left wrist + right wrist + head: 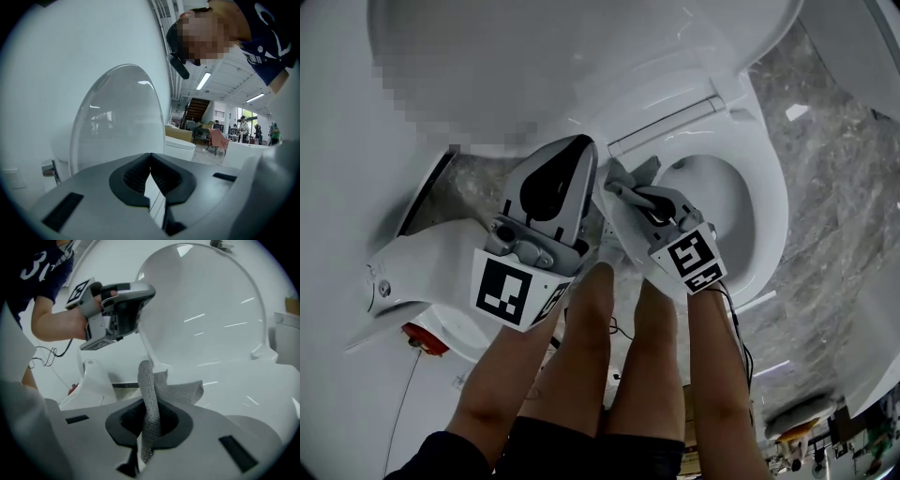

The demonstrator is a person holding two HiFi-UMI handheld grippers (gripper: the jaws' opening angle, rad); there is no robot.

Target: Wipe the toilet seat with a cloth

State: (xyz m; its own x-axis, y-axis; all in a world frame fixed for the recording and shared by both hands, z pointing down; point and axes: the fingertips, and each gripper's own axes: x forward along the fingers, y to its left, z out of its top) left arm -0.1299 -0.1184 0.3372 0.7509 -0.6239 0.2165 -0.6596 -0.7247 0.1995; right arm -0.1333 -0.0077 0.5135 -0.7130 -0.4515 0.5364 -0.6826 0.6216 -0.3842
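**Grey cloth clamped at the back of the toilet seat**

The right gripper (pixel 149 425) is clenched on a grey cloth (pixel 149 394). The cloth is a coarse, knit-textured strip, twisted rope-like between the dark ribbed pads. Its free end lies folded on the glossy white toilet seat (pixel 243 380), just below the raised lid (pixel 206 301). In the head view the cloth touches the rear of the rounded seat, beside the slim hinge bar (pixel 666 123) and behind the oval bowl (pixel 712 192). The left gripper (pixel 150 174) has its jaws pressed together on nothing. It is held up beside the smooth, curved lid, apart from the cloth. Grey veined stone floor (pixel 834 141) surrounds the toilet
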